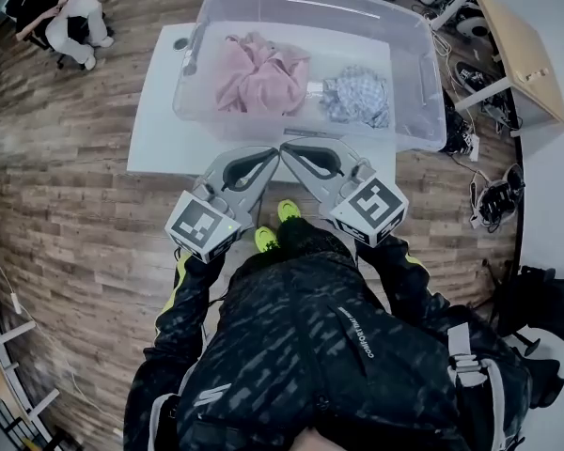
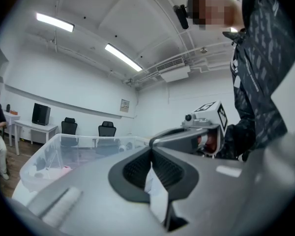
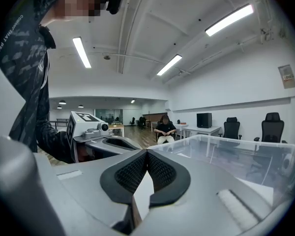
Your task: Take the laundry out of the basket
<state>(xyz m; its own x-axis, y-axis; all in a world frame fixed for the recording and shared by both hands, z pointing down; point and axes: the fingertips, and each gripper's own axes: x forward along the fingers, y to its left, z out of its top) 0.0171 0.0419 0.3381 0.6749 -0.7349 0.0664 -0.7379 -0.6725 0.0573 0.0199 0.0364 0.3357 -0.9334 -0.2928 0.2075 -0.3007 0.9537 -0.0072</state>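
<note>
Wood-floor office: white tabletop (image 1: 158,144) carries clear basket (image 1: 423,83) w/ pink garment (image 1: 258,73) & patterned cloth (image 1: 357,97) inside. Left hand-held gripper (image 1: 274,152) & right hand-held gripper (image 1: 287,148): jaws together, empty, just short of basket, prob. pre-reach.

Both arms reach forward, elbows bent. Left gripper (image 1: 271,152) and right gripper (image 1: 288,149) are held side by side, roughly level, tips angled inward and almost meeting in a V. The 2 pairs of jaws are closed pad to pad, empty. Marker cubes face up.
</note>
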